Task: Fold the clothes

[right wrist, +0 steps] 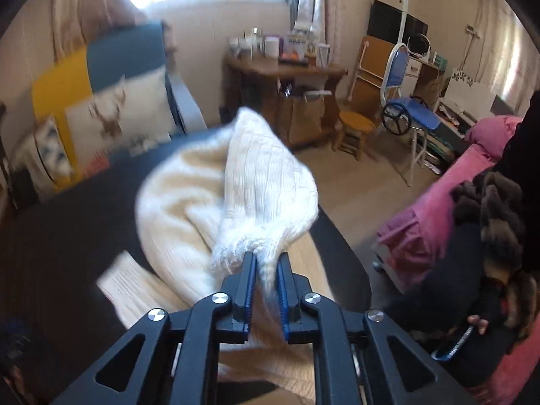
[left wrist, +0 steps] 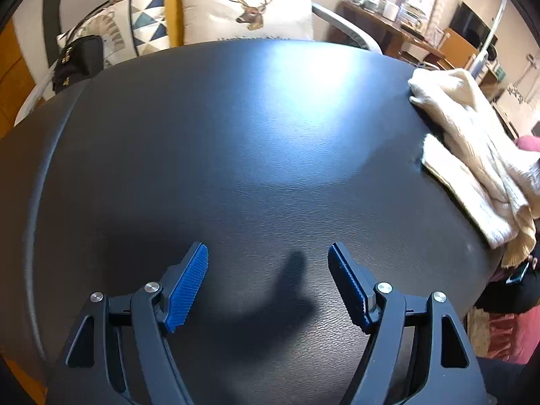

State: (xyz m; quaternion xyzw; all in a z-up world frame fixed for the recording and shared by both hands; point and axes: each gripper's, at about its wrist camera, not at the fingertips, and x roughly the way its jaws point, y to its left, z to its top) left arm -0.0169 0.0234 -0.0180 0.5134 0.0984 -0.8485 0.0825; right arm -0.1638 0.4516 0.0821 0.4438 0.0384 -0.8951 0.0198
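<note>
1. Right wrist view only: right gripper [right wrist: 266,260], jaws narrowed onto a bunched fold of the cream knit sweater [right wrist: 236,199], which is raised off the black table [right wrist: 67,236]; the rest of the garment trails on the tabletop.
2. Left wrist view only: left gripper [left wrist: 268,253], jaws spread wide, nothing between them, over bare tabletop; the sweater lies heaped at the table's right edge, well apart.
3. Surroundings: deer cushion [left wrist: 249,10] and black handbag [left wrist: 79,62] beyond the table's far edge; wooden desk [right wrist: 287,71], round stool [right wrist: 356,125], pink bedding [right wrist: 438,209].
4. Right wrist view is motion-blurred; the garment's outline is approximate.
</note>
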